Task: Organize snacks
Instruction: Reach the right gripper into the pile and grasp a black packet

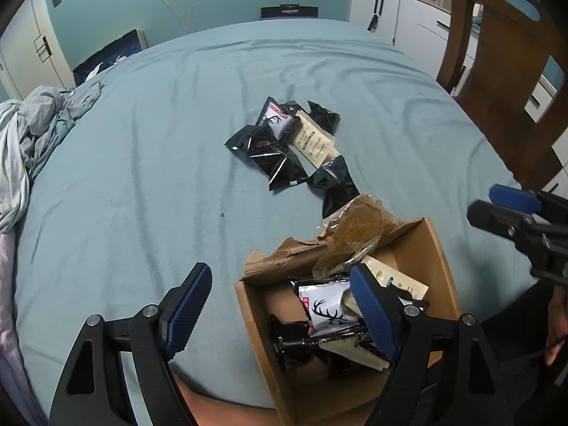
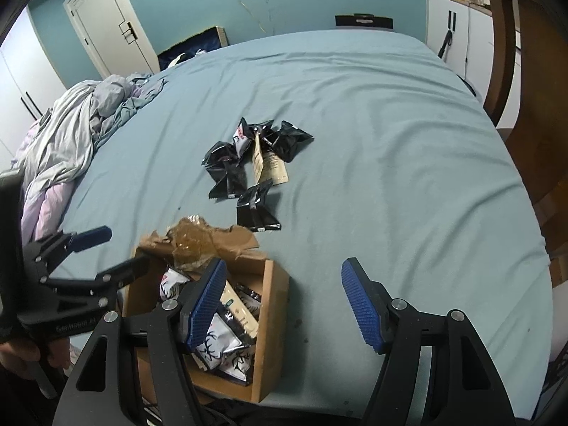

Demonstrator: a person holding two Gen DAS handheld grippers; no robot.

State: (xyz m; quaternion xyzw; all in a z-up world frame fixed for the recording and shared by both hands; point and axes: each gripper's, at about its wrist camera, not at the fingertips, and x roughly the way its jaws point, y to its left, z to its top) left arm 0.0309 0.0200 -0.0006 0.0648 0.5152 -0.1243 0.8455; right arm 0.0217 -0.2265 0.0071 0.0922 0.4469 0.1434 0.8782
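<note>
Both empty: left hand-held gripper wide apart, right hand-held gripper too. Snack packets at 12 o'clock on bed, beyond box. Risk: overlapped slippery wrappers, double-pick or slip; torn flap blocks drop-in.

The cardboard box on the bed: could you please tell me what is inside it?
Inside the cardboard box lie white deer-antler packets, a beige packet and black packets. Whatever lies beneath them is covered.

The left gripper and the right gripper both hang with jaws spread wide, holding nothing, side by side.
</note>
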